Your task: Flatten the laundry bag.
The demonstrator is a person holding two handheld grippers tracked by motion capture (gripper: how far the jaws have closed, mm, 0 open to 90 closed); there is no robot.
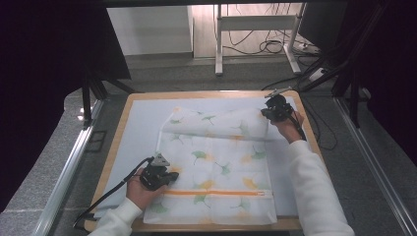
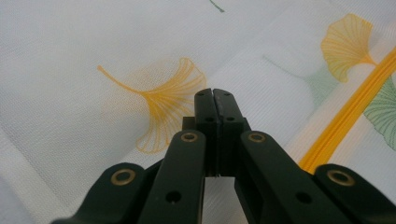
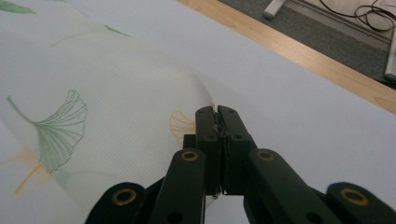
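At seven o'clock the left gripper (image 1: 169, 176), jaws closed, pins the cloth (image 1: 216, 167) spread on the table (image 1: 118, 132). At one o'clock the right gripper (image 1: 269, 114) pinches its far corner (fabric visible between jaws). Mid-fold, I'd judge; next, carry that corner toward the near edge, keeping it taut.

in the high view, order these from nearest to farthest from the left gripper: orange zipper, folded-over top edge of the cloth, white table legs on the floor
From the left gripper:
1. orange zipper, just beside it, running right across the cloth.
2. folded-over top edge, up the table toward the right gripper.
3. white table legs, on the floor beyond the table.
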